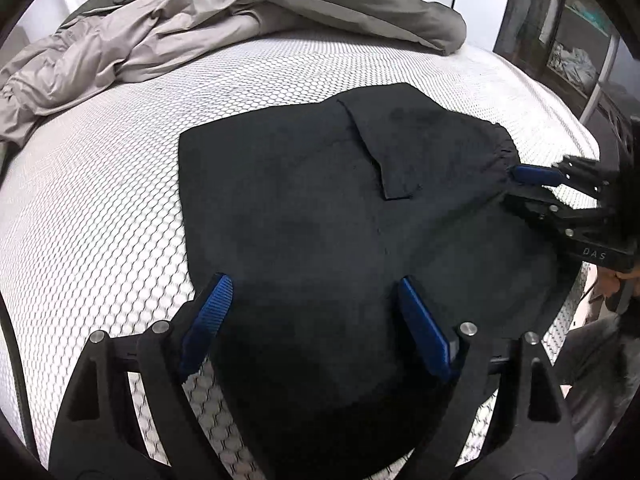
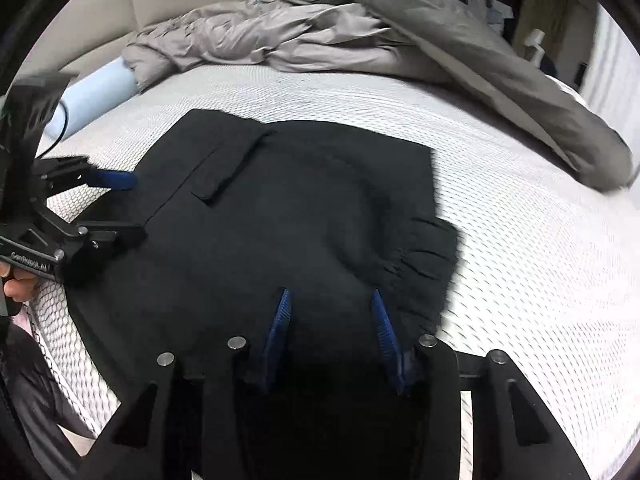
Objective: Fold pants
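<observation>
Bed (image 1: pixel 120 184) with a white honeycomb-patterned mattress cover, taking up most of both views. Rumpled grey duvet (image 1: pixel 168 36) heaped along the far side, a darker grey fold of it draped toward the right edge in the right wrist view. Pale blue bolster (image 2: pixel 96 98) lying at the far left of that view, partly tucked under the duvet.

Black pants (image 1: pixel 340 216) folded into a compact, roughly square bundle, lying flat on the mattress near its front edge, well apart from the duvet. Pocket flap (image 1: pixel 380 152) facing up on the top layer; gathered elastic waistband (image 2: pixel 424 256) bunched at the bundle's right corner.

Left tool (image 1: pixel 312 292) over the near left part of the bundle, blue pads spread wide apart, one pad at the fabric's left border, the other over the cloth; nothing pinched between them. Right tool (image 2: pixel 332 300) over the near right part, next to the waistband, pads at a middling gap with black cloth showing beneath them; cannot tell whether the tips press into the fabric, no cloth clamped between them. Fingers of a hand (image 2: pixel 16 284) wrapped around the left tool's handle.
</observation>
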`<state>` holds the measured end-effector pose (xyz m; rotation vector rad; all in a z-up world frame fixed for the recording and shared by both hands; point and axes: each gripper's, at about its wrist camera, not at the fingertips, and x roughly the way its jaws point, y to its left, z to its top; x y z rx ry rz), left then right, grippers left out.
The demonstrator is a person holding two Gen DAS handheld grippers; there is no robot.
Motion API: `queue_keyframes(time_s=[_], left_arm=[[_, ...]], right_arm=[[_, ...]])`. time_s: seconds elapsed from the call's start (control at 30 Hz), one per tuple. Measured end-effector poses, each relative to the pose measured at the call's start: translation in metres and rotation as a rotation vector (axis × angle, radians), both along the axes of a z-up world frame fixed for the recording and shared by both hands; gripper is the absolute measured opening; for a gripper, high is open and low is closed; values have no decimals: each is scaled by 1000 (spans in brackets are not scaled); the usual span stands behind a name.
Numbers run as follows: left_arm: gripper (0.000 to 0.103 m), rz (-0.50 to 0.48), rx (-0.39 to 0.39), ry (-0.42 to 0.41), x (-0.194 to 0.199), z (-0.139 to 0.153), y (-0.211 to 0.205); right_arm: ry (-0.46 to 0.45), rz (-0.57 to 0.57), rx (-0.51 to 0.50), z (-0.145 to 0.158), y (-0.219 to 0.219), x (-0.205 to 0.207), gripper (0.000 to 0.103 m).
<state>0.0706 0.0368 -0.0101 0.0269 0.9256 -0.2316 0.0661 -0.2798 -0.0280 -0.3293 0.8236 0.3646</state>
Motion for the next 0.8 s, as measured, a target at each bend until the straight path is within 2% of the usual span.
queue_keyframes(time_s=[0.13,0.27,0.3,0.37,0.4,0.47,0.53,0.57,0.63,0.7,0.73,0.8], left_arm=[[79,10,20,-64,-6,22,-1],[79,38,42,-111,20,34,-9],[79,46,45,-93,31,30,-10],[69,71,69,-1,50,8,-9],[69,73,53,23,55,1,-8],[67,52,30,17,53,1,-4],[64,49,40,8,47,5,1],[63,63,59,8,42,5,7],[62,79,46,12,35,5,16],[59,102,56,6,28,9,19],[54,106,60,0,27,11,22],[52,110,53,-37,21,23,20]], right_arm=[[-13,-20,77,14,-3,-6,44],[-4,-4,160,20,21,16,44],[8,-2,159,18,33,26,44],[58,-3,123,5,49,44,44],[92,-2,93,-6,55,50,44],[97,26,46,-16,57,49,44],[79,11,-3,-10,45,41,44],[62,-7,-31,-6,32,36,39],[77,5,2,0,14,26,37],[56,-10,-6,6,7,18,37],[47,-18,-10,9,7,14,37],[28,-14,13,17,9,8,41]])
